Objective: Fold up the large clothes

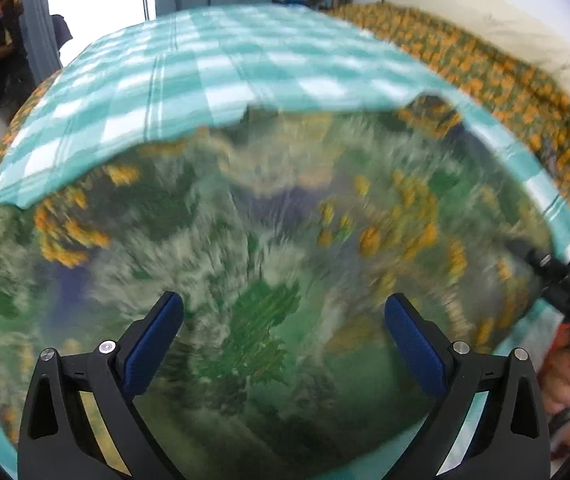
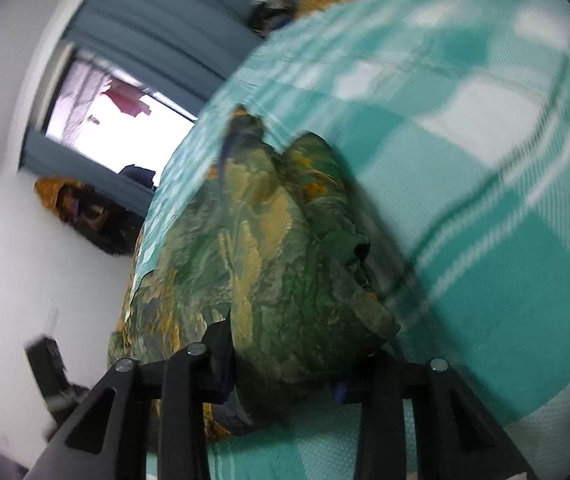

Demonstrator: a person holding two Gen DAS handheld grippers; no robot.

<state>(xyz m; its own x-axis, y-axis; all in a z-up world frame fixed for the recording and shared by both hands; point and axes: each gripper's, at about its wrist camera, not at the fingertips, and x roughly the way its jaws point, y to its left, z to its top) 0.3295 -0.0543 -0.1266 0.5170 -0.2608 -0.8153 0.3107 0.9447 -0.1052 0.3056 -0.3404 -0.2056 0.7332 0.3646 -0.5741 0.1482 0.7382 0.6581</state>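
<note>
The large green, yellow-flowered soft cloth garment (image 1: 269, 240) lies spread on the teal-and-white checked bedsheet (image 1: 213, 64). Left gripper (image 1: 284, 332): 2 fingers wide apart, empty, above it. Right gripper (image 2: 285, 368): closed on a bunched fold. Light, limp fabric; grip edges or corners.

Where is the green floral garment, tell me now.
The green floral garment lies spread on the checked teal sheet below the open left gripper; the right gripper pinches its bunched edge.

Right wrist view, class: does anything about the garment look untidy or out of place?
Yes. The green printed garment is bunched into a rumpled hump on the checked sheet, not flat, with a wad caught in the right gripper.
</note>
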